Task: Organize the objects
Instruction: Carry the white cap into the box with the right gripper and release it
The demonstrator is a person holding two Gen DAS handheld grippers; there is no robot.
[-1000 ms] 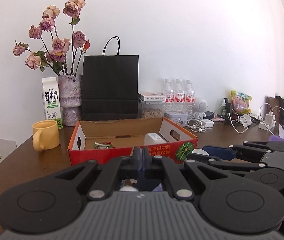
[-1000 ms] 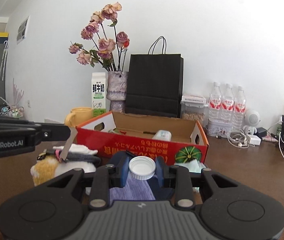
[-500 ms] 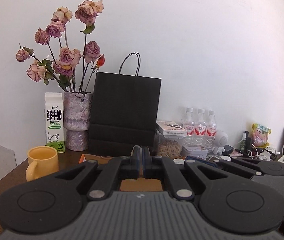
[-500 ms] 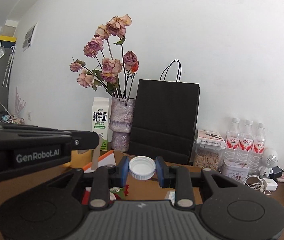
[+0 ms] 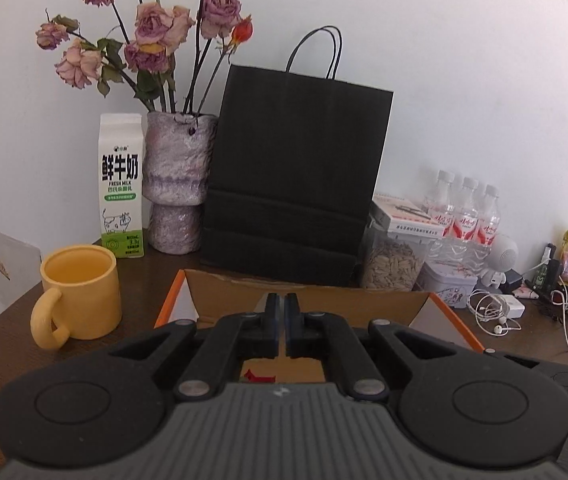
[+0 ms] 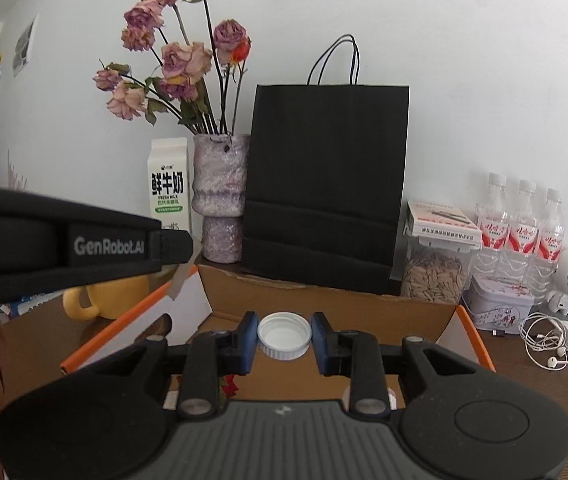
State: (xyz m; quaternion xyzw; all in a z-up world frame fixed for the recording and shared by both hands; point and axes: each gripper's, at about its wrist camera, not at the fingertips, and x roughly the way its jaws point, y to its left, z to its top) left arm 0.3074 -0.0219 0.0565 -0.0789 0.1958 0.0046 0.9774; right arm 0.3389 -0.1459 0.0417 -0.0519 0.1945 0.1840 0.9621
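Right tool (image 6: 284, 338) grasps a white cap (image 6: 284, 334) above the open cardboard box (image 6: 324, 300). Left tool (image 5: 282, 322) is clenched, empty, over the same box.

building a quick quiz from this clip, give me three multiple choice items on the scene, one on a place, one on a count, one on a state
1. Where does the white and green milk carton stand?
A. left of the mottled purple vase
B. inside the open cardboard box
C. right of the black paper bag

2. How many clear plastic water bottles stand by the wall?
A. one
B. three
C. five

3. What is the right claw doing?
A. standing wide open, with nothing in it
B. holding the yellow ceramic mug
C. holding a white ribbed plastic cap

Answers: 1 A, the carton stands beside the vase on its left. 2 B, three white-capped necks show in a row. 3 C, the cap sits pinched between the two blue pads, over the box.
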